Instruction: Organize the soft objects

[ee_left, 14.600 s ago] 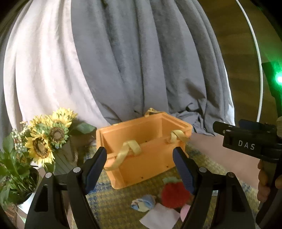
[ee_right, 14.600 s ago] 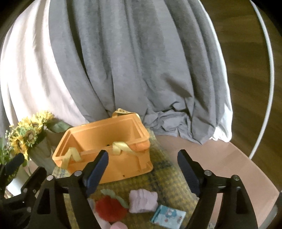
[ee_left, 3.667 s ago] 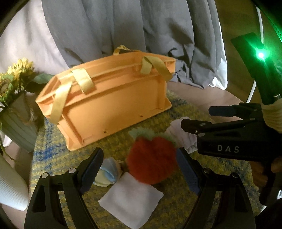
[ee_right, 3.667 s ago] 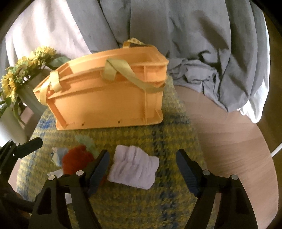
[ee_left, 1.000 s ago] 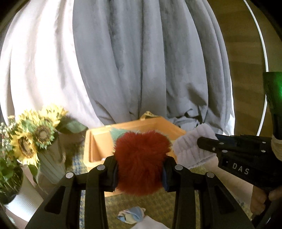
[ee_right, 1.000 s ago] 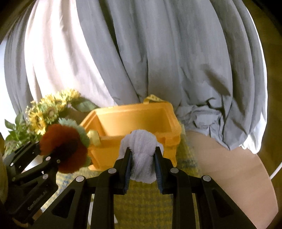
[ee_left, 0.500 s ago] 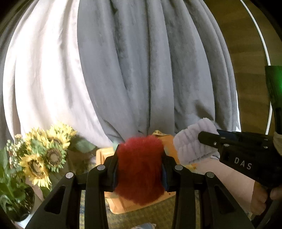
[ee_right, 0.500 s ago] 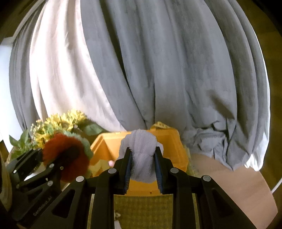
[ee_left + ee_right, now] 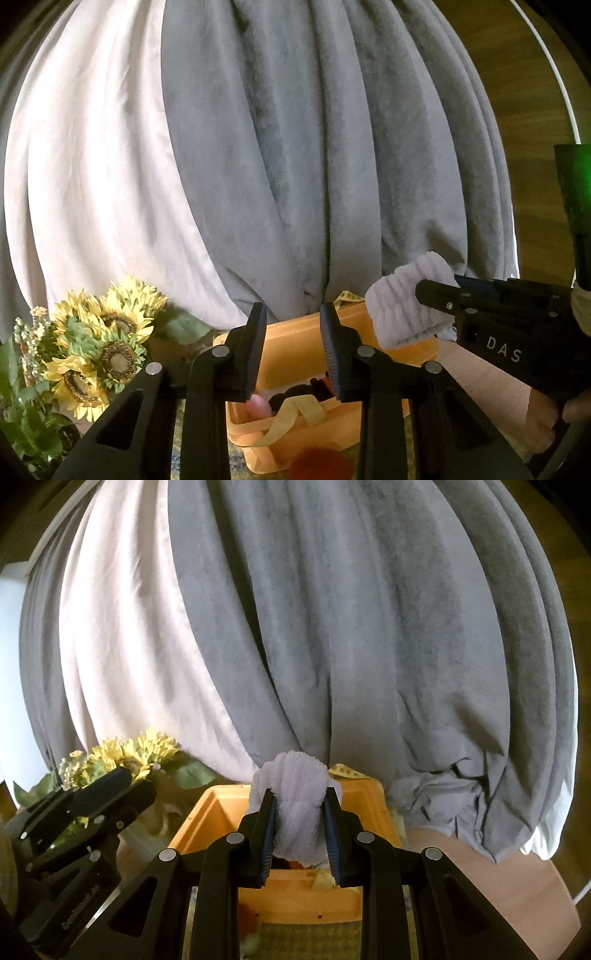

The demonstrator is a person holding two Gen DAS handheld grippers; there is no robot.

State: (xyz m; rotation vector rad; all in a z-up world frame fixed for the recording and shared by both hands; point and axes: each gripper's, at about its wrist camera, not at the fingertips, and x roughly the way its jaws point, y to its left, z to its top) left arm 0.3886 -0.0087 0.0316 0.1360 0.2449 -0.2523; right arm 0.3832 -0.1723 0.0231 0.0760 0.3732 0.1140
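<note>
My left gripper (image 9: 293,314) hovers above the orange basket (image 9: 295,347); its jaws are closing to a narrow gap with nothing between them. The red furry pom-pom (image 9: 319,463) shows blurred, low in front of the basket's near wall. A pink item (image 9: 256,404) and dark shapes lie inside the basket. My right gripper (image 9: 301,797) is shut on a pale lilac fluffy cloth (image 9: 295,779), held over the basket (image 9: 207,812). In the left wrist view that cloth (image 9: 406,302) hangs at the right, above the basket's right end.
A vase of sunflowers (image 9: 103,339) stands left of the basket. Grey and white curtains (image 9: 295,147) hang close behind. The basket rests on a yellow checked mat (image 9: 314,938) on a round wooden table (image 9: 498,886).
The red pom-pom has left my left gripper's jaws and dropped low in front of the basket; those jaws have narrowed. Both grippers have risen, and the right still holds the cloth.
</note>
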